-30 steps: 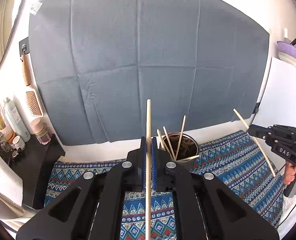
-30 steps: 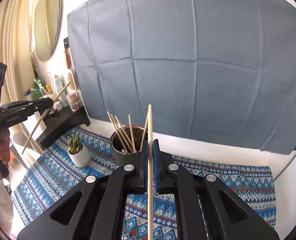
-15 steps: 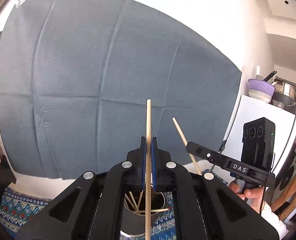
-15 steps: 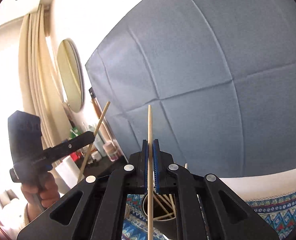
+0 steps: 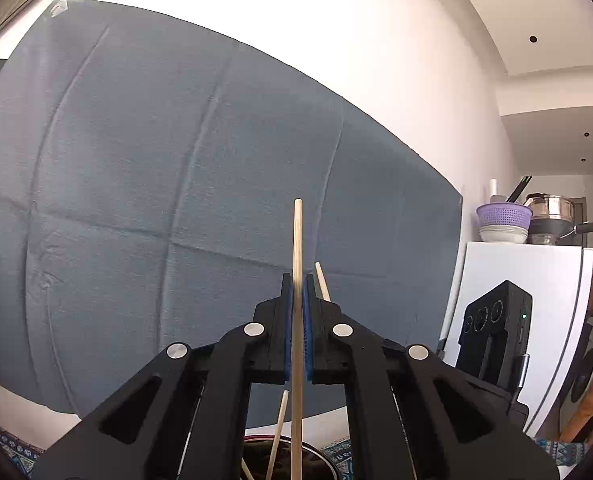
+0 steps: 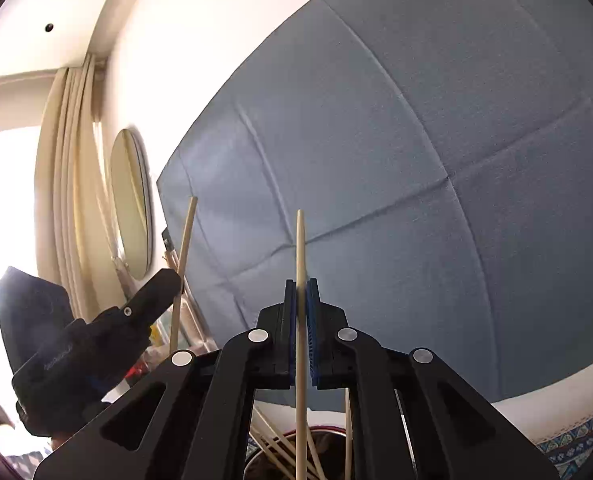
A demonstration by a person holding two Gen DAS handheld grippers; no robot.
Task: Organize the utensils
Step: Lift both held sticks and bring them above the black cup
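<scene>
My left gripper (image 5: 297, 280) is shut on a wooden chopstick (image 5: 297, 240) that stands upright between its blue pads. My right gripper (image 6: 301, 286) is shut on a second wooden chopstick (image 6: 300, 248), also upright. Below both grippers is a dark round cup (image 6: 328, 440) holding several chopsticks; its rim also shows in the left wrist view (image 5: 316, 450). In the right wrist view the left gripper (image 6: 176, 276) shows at the left with its chopstick (image 6: 187, 232). In the left wrist view the right gripper's body (image 5: 492, 340) is at the right, its chopstick tip (image 5: 320, 280) just behind my fingers.
A grey-blue cloth (image 5: 176, 180) hangs on the wall behind. A white fridge (image 5: 536, 300) with a purple basket (image 5: 503, 214) and pots stands at the right. A round mirror (image 6: 130, 204) and curtains (image 6: 64, 184) are at the left. A patterned blue tablecloth (image 6: 572, 438) covers the table.
Both grippers have tilted upward and moved closer together over the cup. The table and cup have dropped to the bottom edge of both views. Both chopsticks stay gripped.
</scene>
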